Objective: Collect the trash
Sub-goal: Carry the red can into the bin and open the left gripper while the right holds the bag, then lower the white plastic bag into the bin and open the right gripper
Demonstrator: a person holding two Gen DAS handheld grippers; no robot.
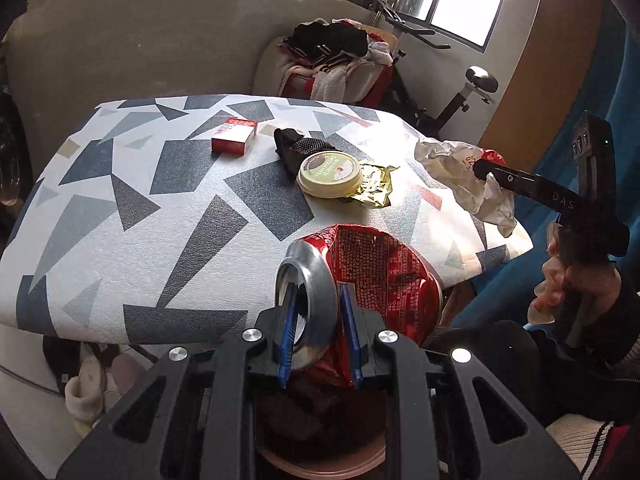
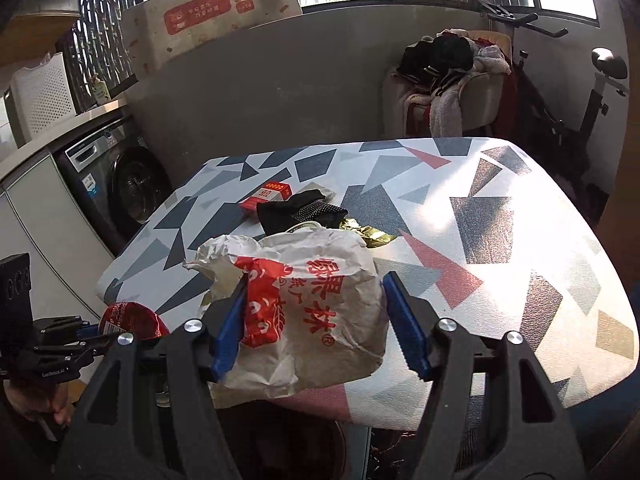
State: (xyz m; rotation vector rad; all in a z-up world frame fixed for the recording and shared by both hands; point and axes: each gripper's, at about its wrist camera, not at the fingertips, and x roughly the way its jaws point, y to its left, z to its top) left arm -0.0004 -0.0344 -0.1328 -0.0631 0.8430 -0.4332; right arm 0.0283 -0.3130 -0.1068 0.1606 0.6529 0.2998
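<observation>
My left gripper is clamped on the crushed red can, held off the table's near edge above a round bin at six o'clock. My right gripper carries the crumpled paper bag, though whether both pads press it I cannot tell. I judge we're mid-carry; next, release each over the bin.

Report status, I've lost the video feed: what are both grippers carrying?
Left hand-held gripper shut on crushed red can. Right hand-held gripper around crumpled paper bag. Round lid and gold wrapper remain on table.
</observation>
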